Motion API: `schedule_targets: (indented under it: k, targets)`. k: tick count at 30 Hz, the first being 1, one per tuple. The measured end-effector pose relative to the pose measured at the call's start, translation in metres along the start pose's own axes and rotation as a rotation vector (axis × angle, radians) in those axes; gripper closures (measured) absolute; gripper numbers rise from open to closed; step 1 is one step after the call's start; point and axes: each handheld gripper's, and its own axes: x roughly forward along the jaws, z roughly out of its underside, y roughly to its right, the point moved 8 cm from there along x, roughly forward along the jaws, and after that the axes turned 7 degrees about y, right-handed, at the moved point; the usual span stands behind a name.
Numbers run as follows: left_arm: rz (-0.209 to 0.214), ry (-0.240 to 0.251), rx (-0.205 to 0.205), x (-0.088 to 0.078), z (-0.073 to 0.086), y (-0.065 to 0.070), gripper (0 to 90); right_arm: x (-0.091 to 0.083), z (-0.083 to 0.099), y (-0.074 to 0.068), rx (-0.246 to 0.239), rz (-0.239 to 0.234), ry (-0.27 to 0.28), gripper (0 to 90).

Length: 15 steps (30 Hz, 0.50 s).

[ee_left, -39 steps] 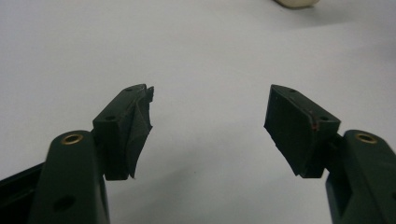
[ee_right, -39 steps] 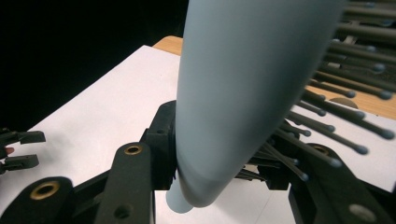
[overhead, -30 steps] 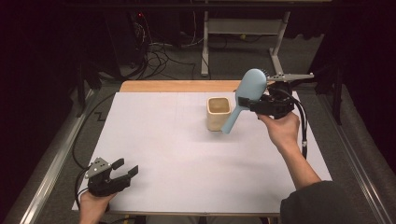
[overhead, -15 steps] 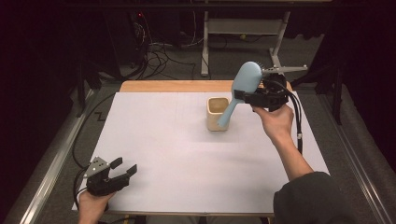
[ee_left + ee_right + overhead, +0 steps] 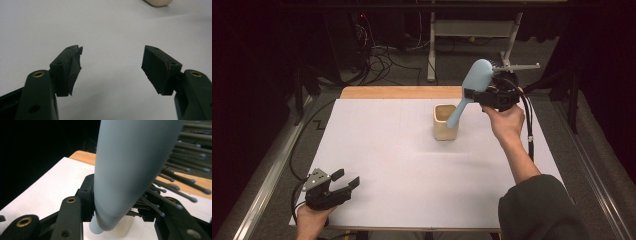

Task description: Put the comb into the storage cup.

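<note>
Nearest thing, lower left of the high view: the left gripper [image 5: 346, 184] sits low over the bench [image 5: 387, 165] in the person's left hand [image 5: 312, 217]; black plastic body with a grey three-cornered plate on top; its fingers [image 5: 71, 67] are spread wide and released, nothing between them, just plain white bench surface; the pads look like dark rubbery blocks, and the one on the left side of the left gripper view has a frayed, peeling edge.

The bench top is a flat matte white sheet with a strip of bare wood [image 5: 402, 92] along its far edge.

Middle of the frame, a bit right of centre: a small cream cup [image 5: 445, 122], squarish with rounded corners, smooth and matte, standing upright on the white sheet.

Upper right of the frame: the hairbrush [image 5: 472, 87]; pale blue, smooth plastic, oval paddle head tapering into a slim round handle; it's tilted, head up and away, handle end pointing down into the mouth of the cup; can't tell if it touches the inside. The right gripper [image 5: 477, 95] is clenched on it at the neck, where head meets handle, with the right hand [image 5: 507, 122] behind it. In the right gripper view the brush back is a big glossy-ish blue curve, and on the right side thin dark bristles [image 5: 180, 182] with little ball tips stick out.
</note>
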Motion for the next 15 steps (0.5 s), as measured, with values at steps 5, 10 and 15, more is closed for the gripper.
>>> schedule_targets:
  k: [5, 10, 15]
  targets:
    - [0.006, -0.001, -0.003, 0.0, 0.0, 0.0, 32.0, 0.005, -0.003, 0.005, -0.001, 0.029, 0.001, 57.0]
    - [0.006, -0.007, 0.006, 0.001, 0.0, 0.001, 32.0, 0.009, -0.005, 0.008, 0.004, 0.043, 0.007, 57.0]
    - [0.008, -0.008, 0.001, 0.001, 0.001, 0.0, 32.0, 0.013, -0.006, 0.013, 0.01, 0.062, 0.008, 56.9]
